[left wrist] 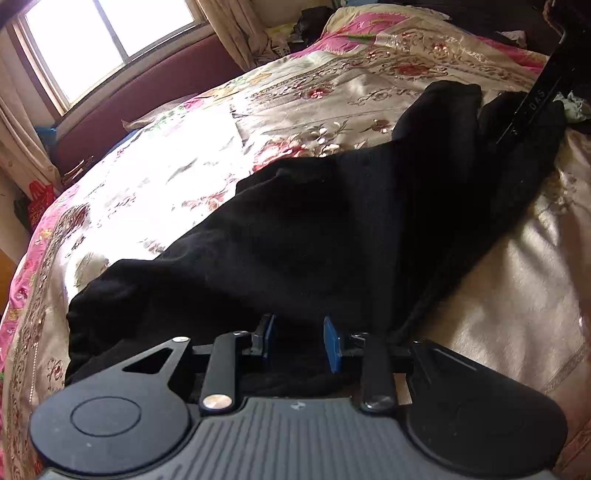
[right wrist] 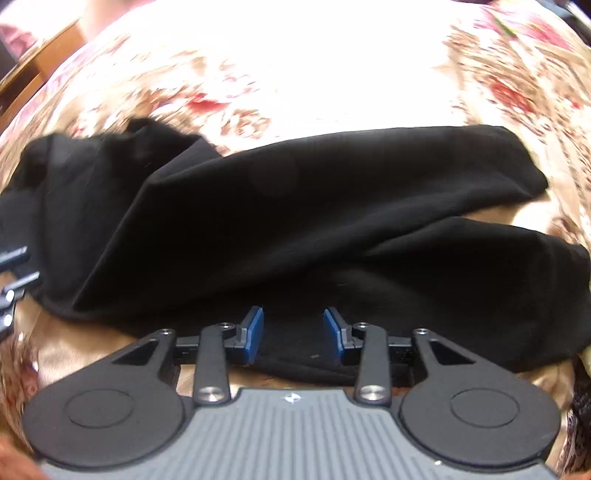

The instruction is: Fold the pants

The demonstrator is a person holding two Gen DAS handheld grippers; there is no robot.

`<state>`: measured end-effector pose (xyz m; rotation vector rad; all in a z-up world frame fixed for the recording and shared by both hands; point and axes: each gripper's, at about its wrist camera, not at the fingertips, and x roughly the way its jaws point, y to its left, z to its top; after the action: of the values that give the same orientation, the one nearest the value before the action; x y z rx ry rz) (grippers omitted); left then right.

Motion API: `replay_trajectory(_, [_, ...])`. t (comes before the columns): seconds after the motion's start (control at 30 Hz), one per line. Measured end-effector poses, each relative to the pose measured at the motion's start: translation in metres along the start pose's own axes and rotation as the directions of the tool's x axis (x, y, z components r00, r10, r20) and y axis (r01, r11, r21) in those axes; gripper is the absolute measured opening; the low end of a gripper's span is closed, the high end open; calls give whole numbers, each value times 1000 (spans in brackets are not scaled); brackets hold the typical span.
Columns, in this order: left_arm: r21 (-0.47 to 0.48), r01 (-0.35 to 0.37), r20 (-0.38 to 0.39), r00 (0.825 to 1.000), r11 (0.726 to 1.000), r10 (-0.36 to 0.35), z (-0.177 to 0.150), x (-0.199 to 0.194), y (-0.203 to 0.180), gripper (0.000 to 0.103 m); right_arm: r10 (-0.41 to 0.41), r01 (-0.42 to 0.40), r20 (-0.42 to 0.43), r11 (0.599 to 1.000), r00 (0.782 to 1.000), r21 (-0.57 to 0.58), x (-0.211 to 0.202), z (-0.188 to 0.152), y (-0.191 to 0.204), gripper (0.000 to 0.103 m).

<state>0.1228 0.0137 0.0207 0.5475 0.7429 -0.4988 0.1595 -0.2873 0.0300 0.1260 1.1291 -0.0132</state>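
Black pants (left wrist: 314, 229) lie spread on a floral bedspread (left wrist: 155, 177). In the left wrist view my left gripper (left wrist: 300, 341) is open, its blue pads over the near waist end of the pants. The right gripper's black body (left wrist: 532, 99) shows at the far leg end. In the right wrist view the pants (right wrist: 295, 221) lie crosswise with the two legs running right. My right gripper (right wrist: 293, 336) is open over the near edge of the lower leg, with cloth between its pads. The left gripper (right wrist: 11, 280) shows at the left edge.
The bed (right wrist: 277, 74) is covered by a cream and pink floral cover. A window (left wrist: 103, 40), curtains (left wrist: 240, 29) and a dark red headboard (left wrist: 147, 96) stand beyond it. Dark clothes (left wrist: 310, 22) lie at the far corner. A wooden edge (right wrist: 33, 59) is at upper left.
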Motion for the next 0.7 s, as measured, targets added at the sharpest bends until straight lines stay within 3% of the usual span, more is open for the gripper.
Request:
replay_trajectory(0.2, [29, 116, 124, 985, 993, -119, 54, 20, -54, 45, -65, 39, 110, 973, 992, 226, 16, 41, -89, 40])
replay_trajectory(0.37, [76, 181, 160, 968, 981, -191, 87, 49, -98, 46, -80, 22, 113, 896, 990, 443, 40, 57, -140, 41])
replay_trajectory(0.47, [94, 178, 172, 966, 979, -192, 99, 60, -114, 46, -83, -11, 178, 882, 981, 471, 33, 61, -155, 42])
replay_trajectory(0.6, [81, 191, 139, 970, 978, -201, 110, 85, -125, 46, -94, 22, 113, 855, 989, 518, 62, 67, -176, 45])
replay_trajectory(0.7, [83, 195, 121, 971, 977, -204, 107, 99, -130, 46, -72, -14, 134, 835, 988, 549, 78, 69, -185, 46])
